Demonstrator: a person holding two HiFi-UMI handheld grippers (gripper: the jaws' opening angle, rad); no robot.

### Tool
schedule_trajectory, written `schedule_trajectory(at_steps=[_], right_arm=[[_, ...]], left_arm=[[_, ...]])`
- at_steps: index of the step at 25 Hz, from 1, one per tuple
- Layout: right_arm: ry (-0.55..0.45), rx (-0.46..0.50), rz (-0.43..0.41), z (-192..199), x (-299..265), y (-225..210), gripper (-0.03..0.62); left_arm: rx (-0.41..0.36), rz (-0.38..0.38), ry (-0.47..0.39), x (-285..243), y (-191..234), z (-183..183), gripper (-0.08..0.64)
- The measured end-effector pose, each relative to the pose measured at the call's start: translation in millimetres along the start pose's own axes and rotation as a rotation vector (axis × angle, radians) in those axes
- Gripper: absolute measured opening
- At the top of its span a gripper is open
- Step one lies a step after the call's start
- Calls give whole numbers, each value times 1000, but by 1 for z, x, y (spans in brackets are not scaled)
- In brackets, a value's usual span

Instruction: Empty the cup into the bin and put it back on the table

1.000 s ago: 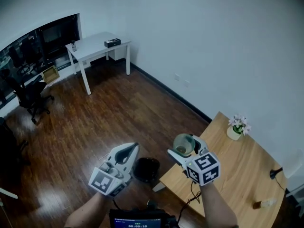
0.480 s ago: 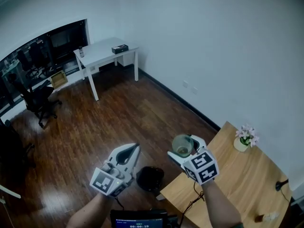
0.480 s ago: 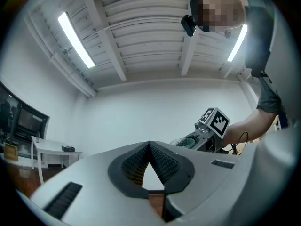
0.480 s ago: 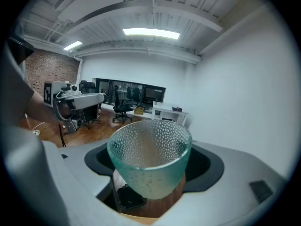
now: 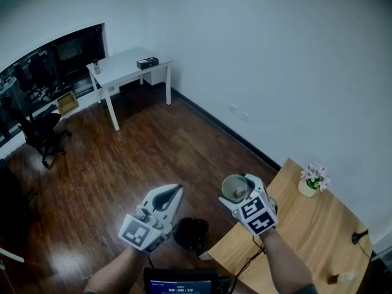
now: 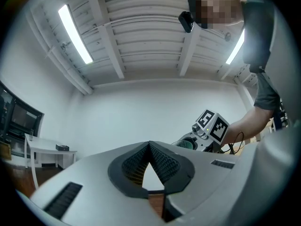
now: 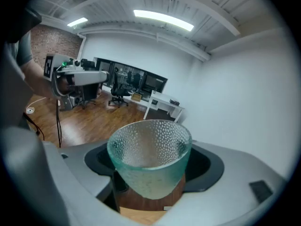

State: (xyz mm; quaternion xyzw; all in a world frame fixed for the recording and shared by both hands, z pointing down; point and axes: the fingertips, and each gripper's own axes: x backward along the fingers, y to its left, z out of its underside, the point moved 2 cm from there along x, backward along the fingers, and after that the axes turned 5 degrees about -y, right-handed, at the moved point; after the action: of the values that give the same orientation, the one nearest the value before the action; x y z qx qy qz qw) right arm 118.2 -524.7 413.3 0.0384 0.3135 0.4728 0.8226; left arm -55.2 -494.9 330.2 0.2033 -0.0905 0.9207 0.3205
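Observation:
A dimpled clear glass cup [image 5: 232, 189] [image 7: 150, 161] stands upright between the jaws of my right gripper [image 5: 237, 190] [image 7: 149, 175], which is shut on it. It hangs over the left corner of the wooden table [image 5: 309, 234]. I cannot make out anything inside the cup. The black bin [image 5: 191, 233] sits on the floor just left of that corner, below and between my two grippers. My left gripper [image 5: 176, 191] [image 6: 149, 146] is shut with nothing in it, held over the floor left of the bin. In the left gripper view the cup [image 6: 188, 145] shows to the right.
A small pot of pink flowers [image 5: 310, 180] stands at the table's far edge by the white wall. A black cable [image 5: 249, 257] hangs over the table's near edge. A white desk [image 5: 125, 66] and an office chair [image 5: 40, 127] stand far off on the dark wood floor.
The head view has swung slightly. Both grippers keep nearly the same places, and the cup stays upright in the right one.

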Motion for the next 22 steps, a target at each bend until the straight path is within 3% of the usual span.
schedule_trajectory(at_steps=[8,22], right_arm=[[68,157,43,-12,-9,-4,400],[117,327,65,-25,-5,-2,400]], left_arm=[[-6,30,-54,1,11,-1,-8],[-108,80,-28,8,1,-5,-8]])
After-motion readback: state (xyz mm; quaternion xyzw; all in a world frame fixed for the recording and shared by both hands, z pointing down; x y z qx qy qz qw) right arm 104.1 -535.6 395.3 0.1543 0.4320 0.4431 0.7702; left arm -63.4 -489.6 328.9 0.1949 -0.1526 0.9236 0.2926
